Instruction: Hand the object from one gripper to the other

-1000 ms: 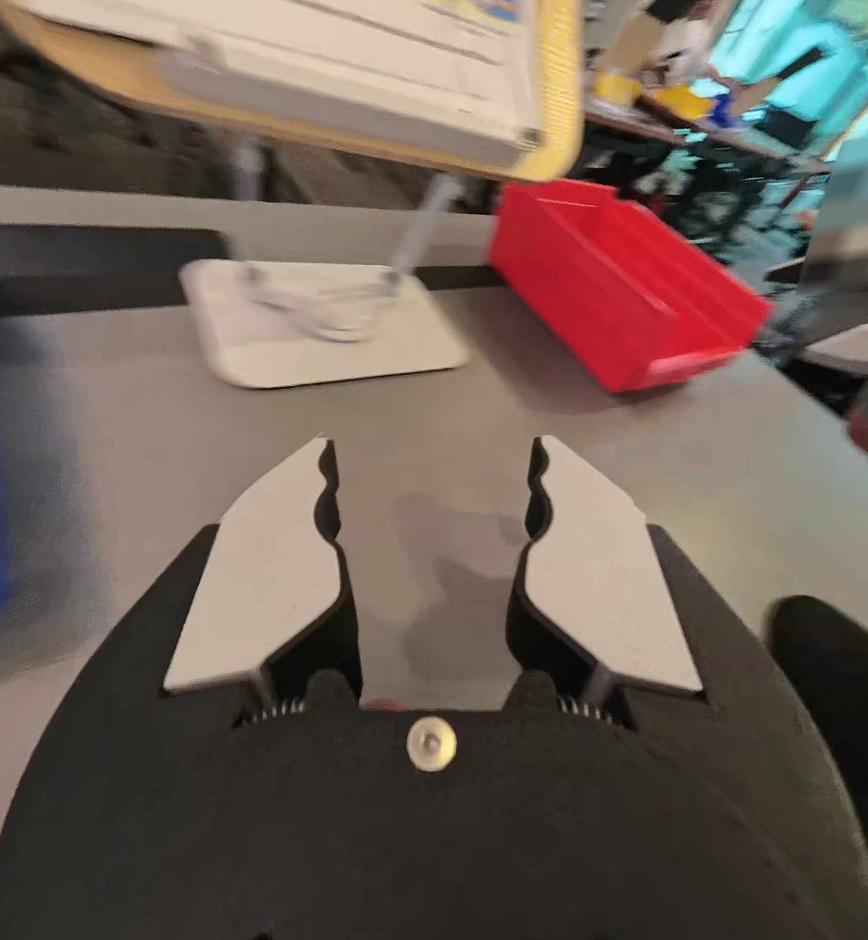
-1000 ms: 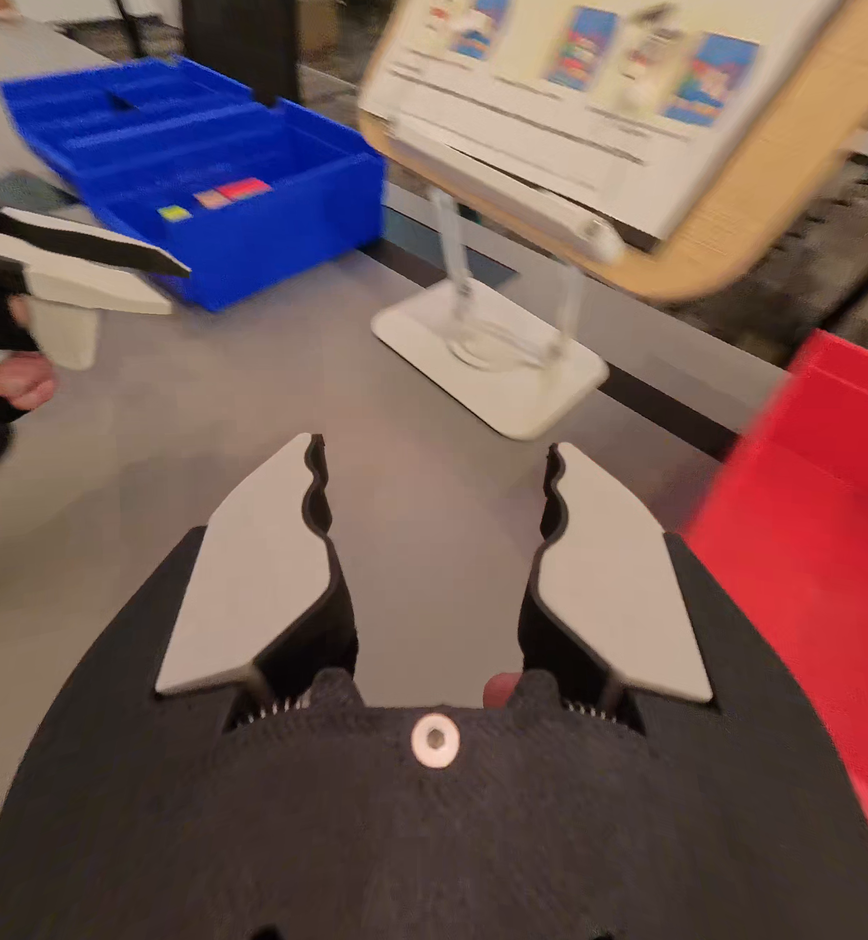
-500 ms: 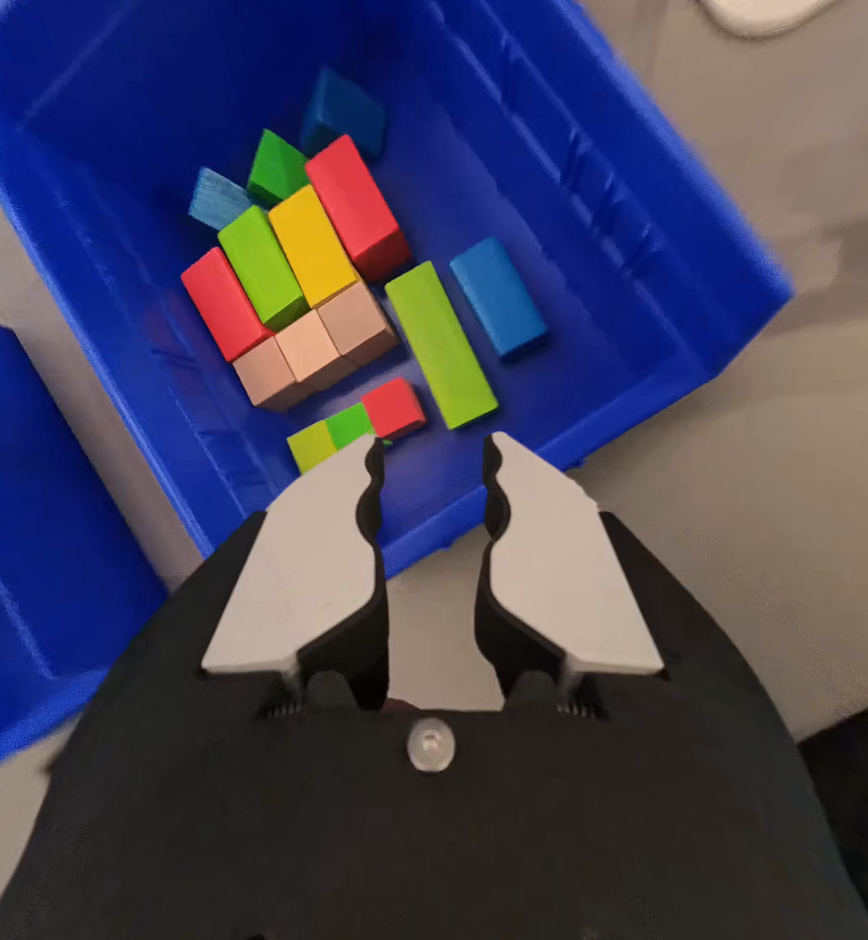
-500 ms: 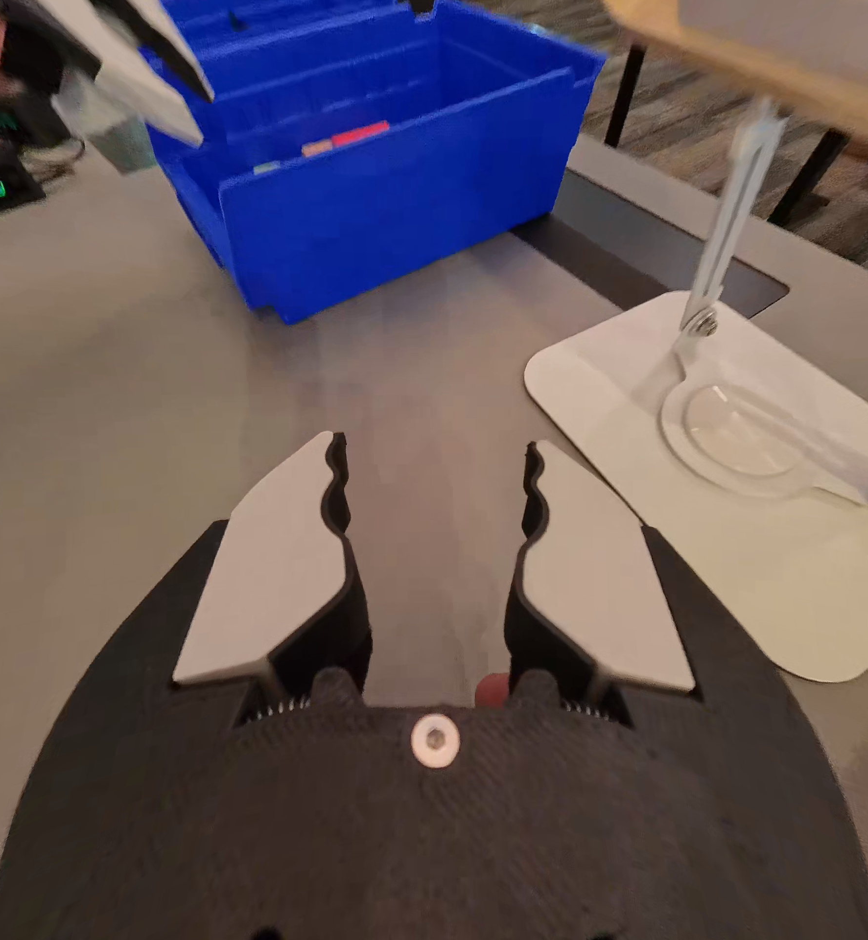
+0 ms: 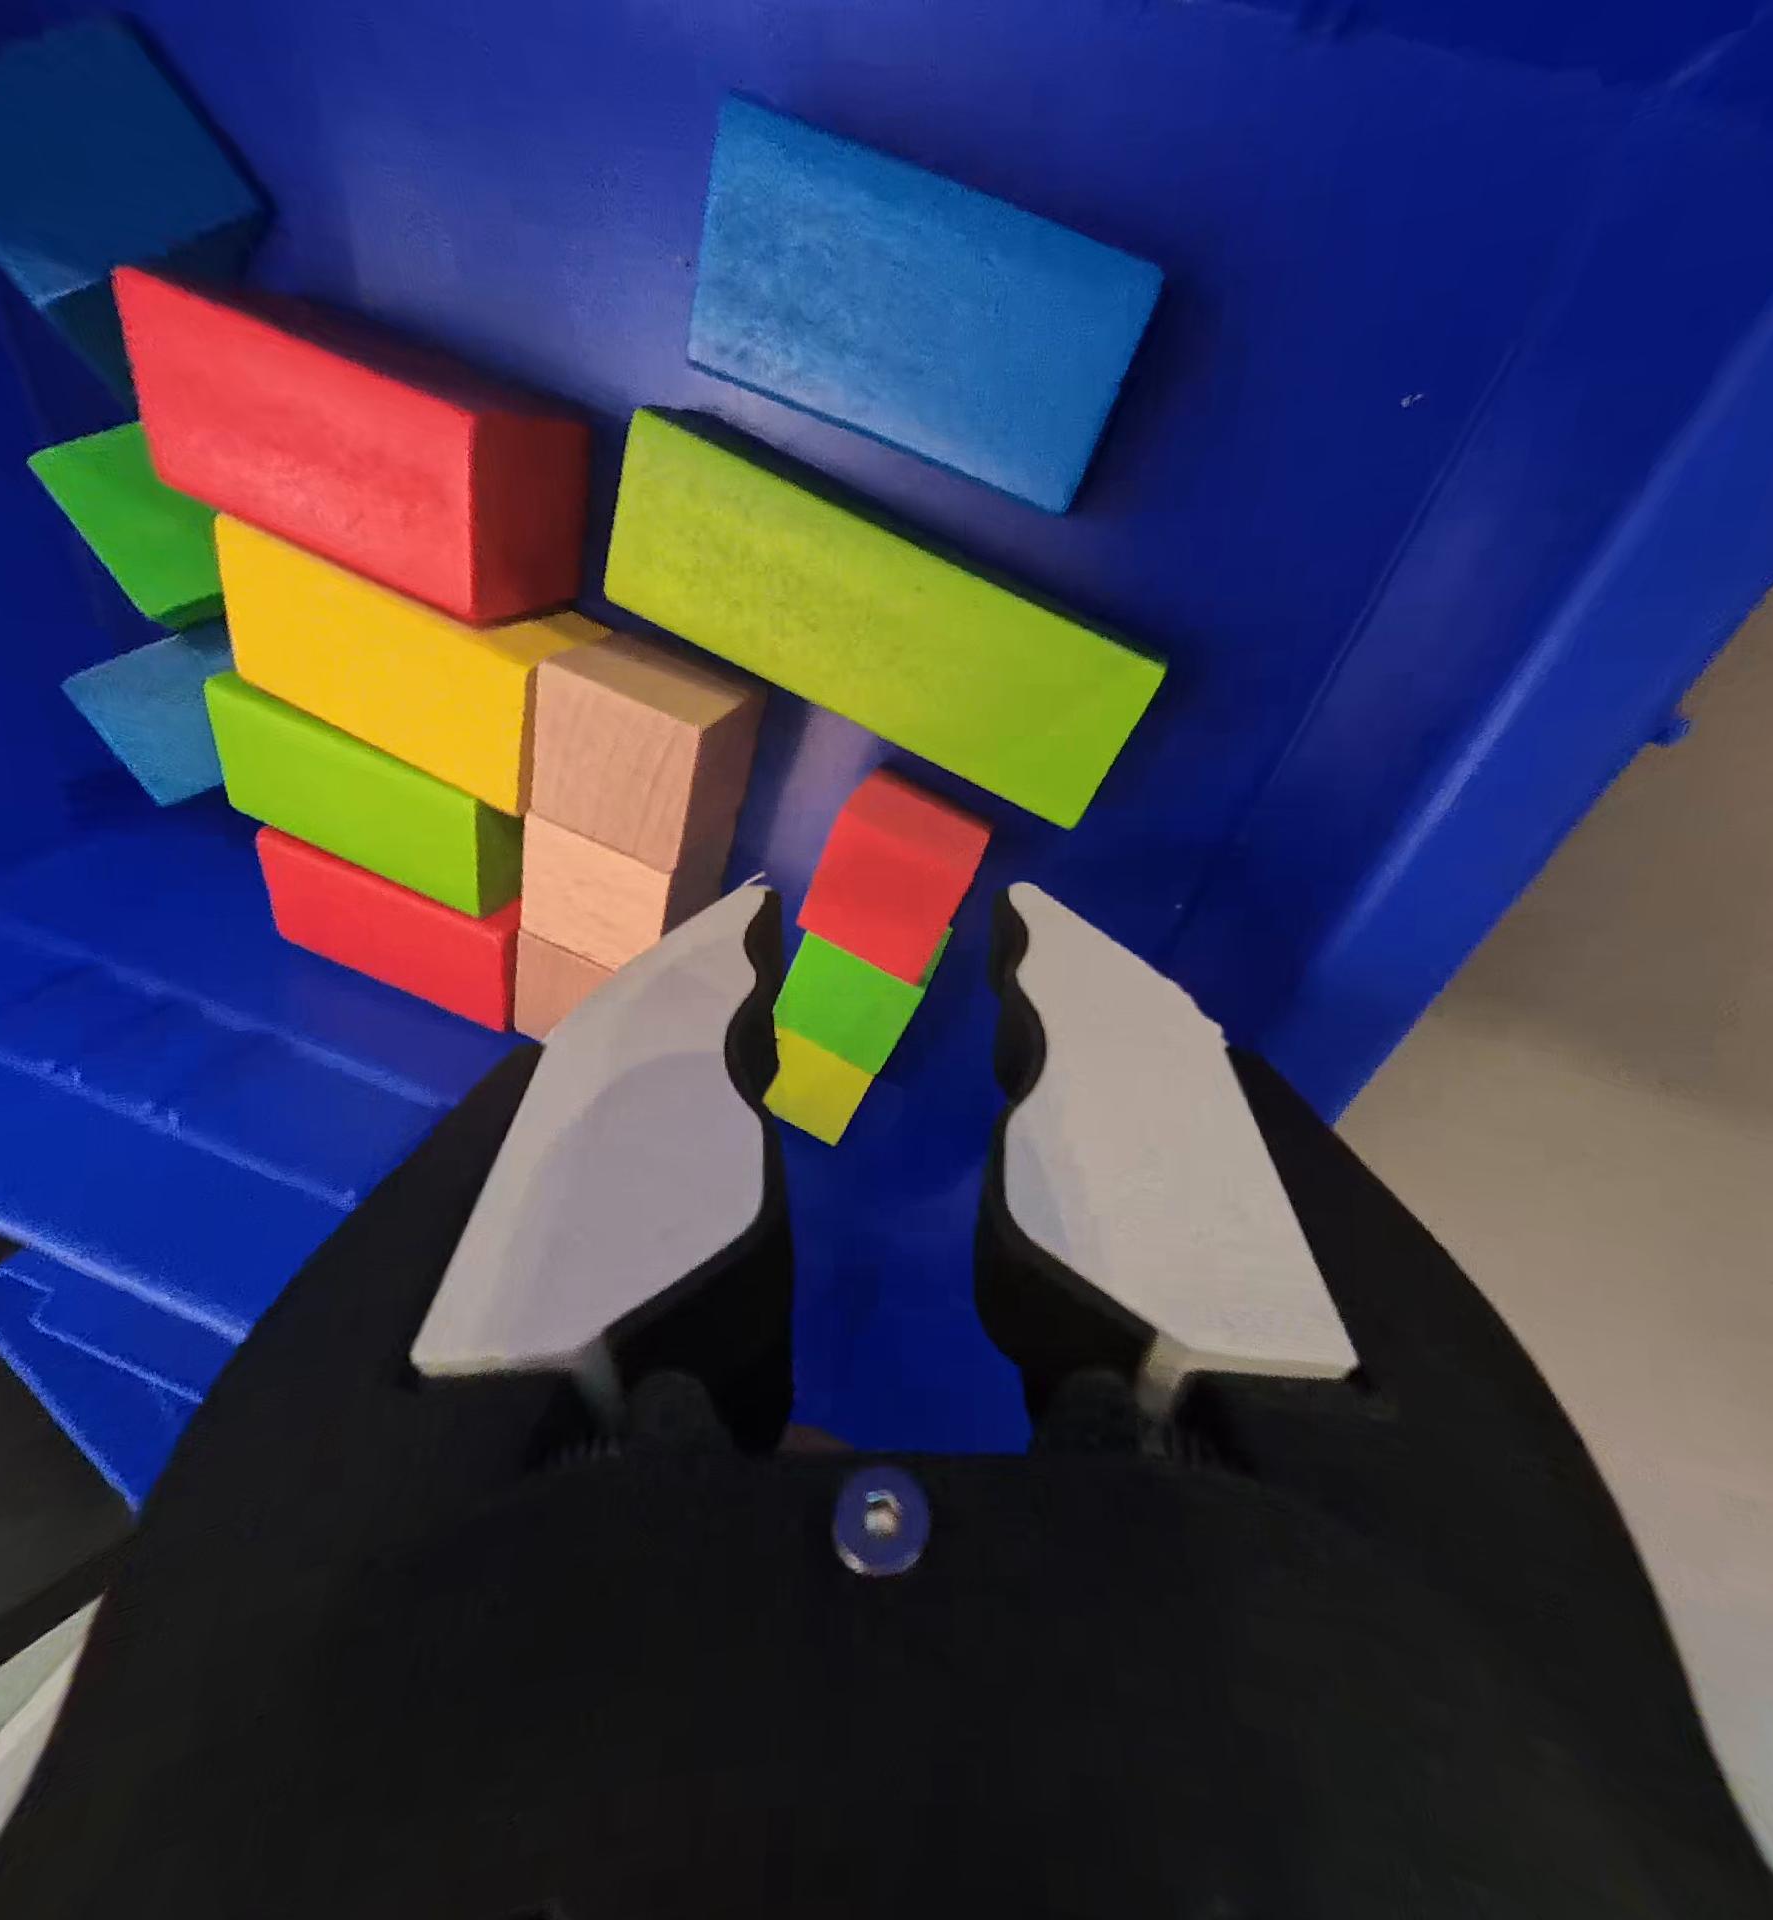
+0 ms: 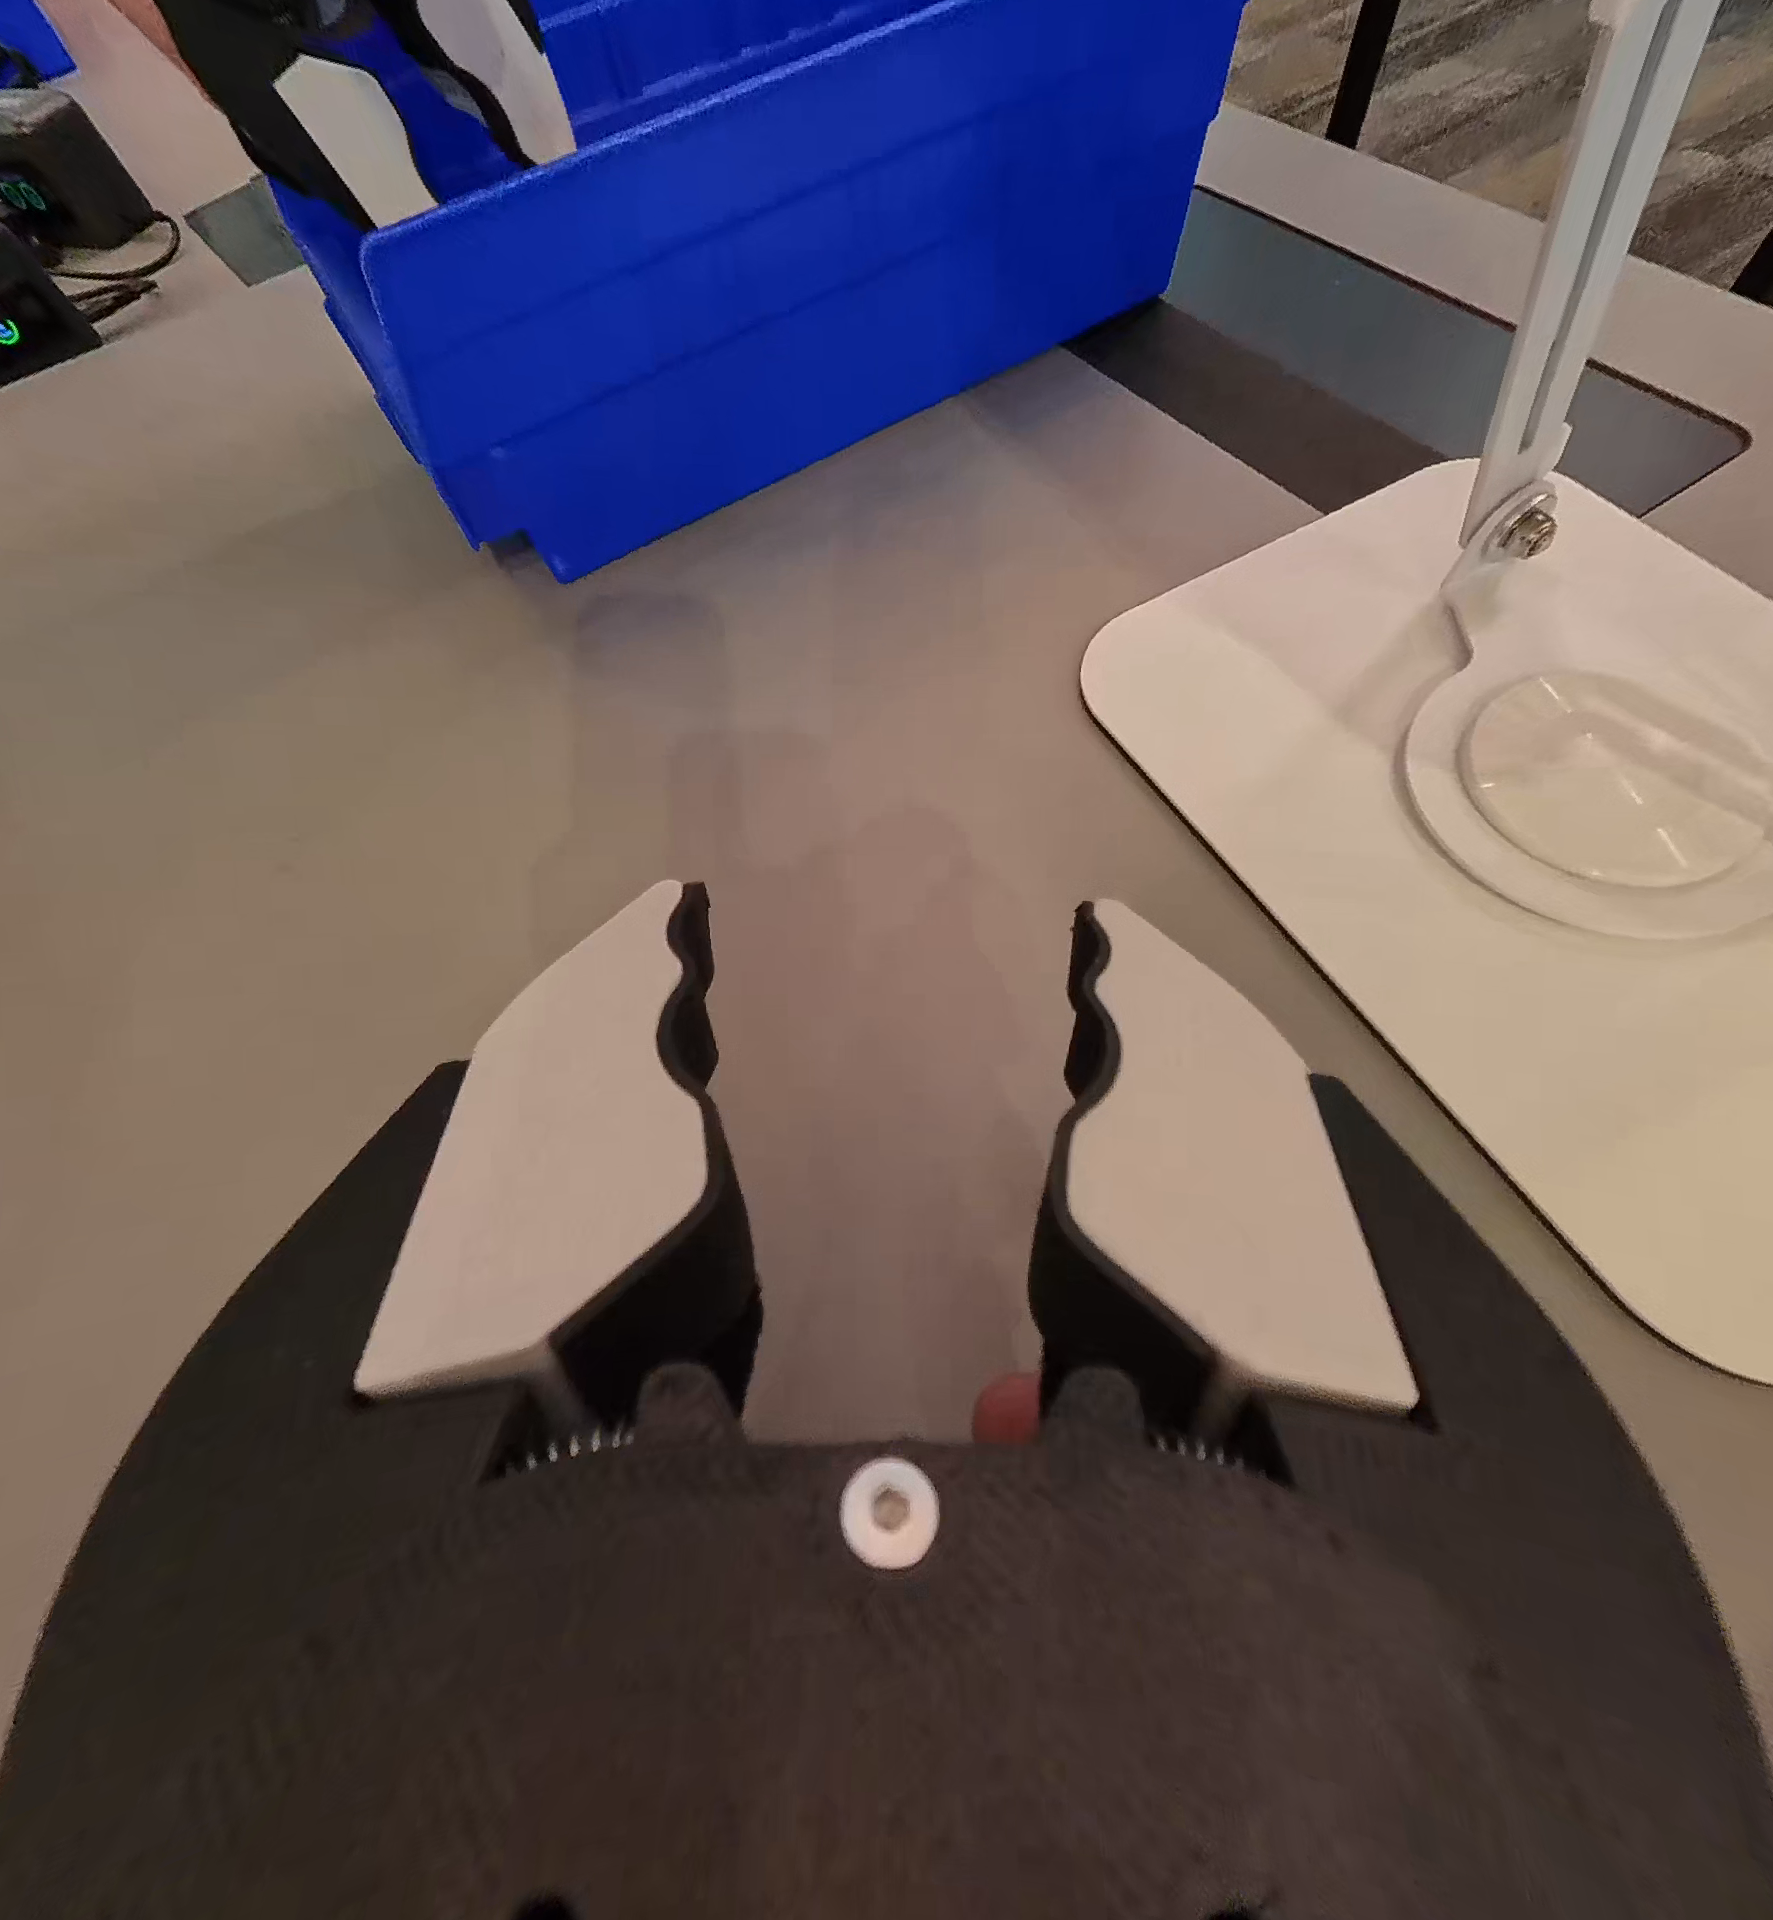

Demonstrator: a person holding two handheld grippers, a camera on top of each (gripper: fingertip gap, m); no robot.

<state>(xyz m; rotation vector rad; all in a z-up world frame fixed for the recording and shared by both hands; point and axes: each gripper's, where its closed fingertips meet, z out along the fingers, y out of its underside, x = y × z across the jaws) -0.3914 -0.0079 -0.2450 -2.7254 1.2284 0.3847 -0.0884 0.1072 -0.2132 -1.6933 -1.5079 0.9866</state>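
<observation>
The left gripper [image 5: 877, 997] has descended into the blue bin [image 5: 1484, 520], its parted fingers now flanking the small red, green and yellow cubes [image 5: 861, 977].

A grey table [image 6: 238, 727] fills most of the right wrist view, with a dark inset strip [image 6: 1329, 343] at upper right. Beyond its far edge, at the top right, lies mottled grey carpet [image 6: 1464, 73] crossed by dark furniture legs [image 6: 1365, 62]. Soft, even light leaves faint shadows on the tabletop.

Indoor light, even and fairly bright. My left view: slight motion blur on blocks [image 5: 591, 727] and bin wall [image 5: 1484, 520], wide-angle stretch at edges. My right view sharper; soft overlapping shadows on table [image 6: 840, 831], faint sheen on white stand base [image 6: 1484, 831], corners bent.
</observation>
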